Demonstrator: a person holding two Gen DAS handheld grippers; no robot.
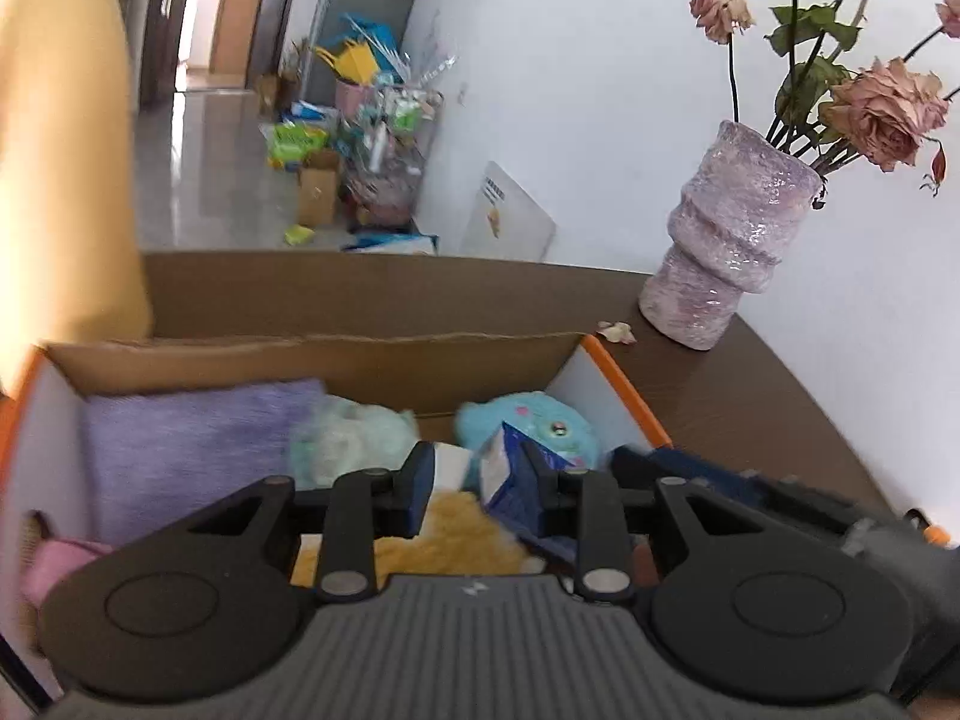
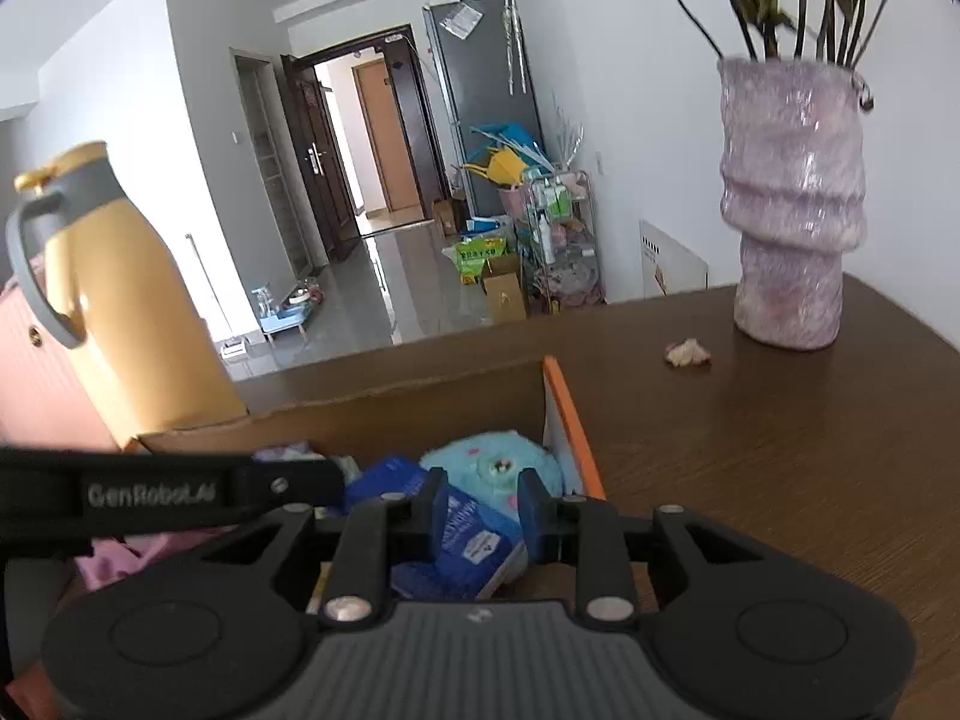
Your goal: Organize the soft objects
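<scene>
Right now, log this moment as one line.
left gripper: over cardboard box | right gripper: shut on blue-and-white soft packet | turquoise plush toy: in box

The word "GenRobot.AI" stands in pale grey letters on the black bar of the left gripper [image 2: 150, 495], which reaches in from the left edge of the right wrist view. The blue and white packet [image 2: 462, 546] has white writing on it, but it is too small and blurry to read. The white board [image 1: 510, 213] leaning on the wall has a few dark lines of print, also too small to read.
</scene>
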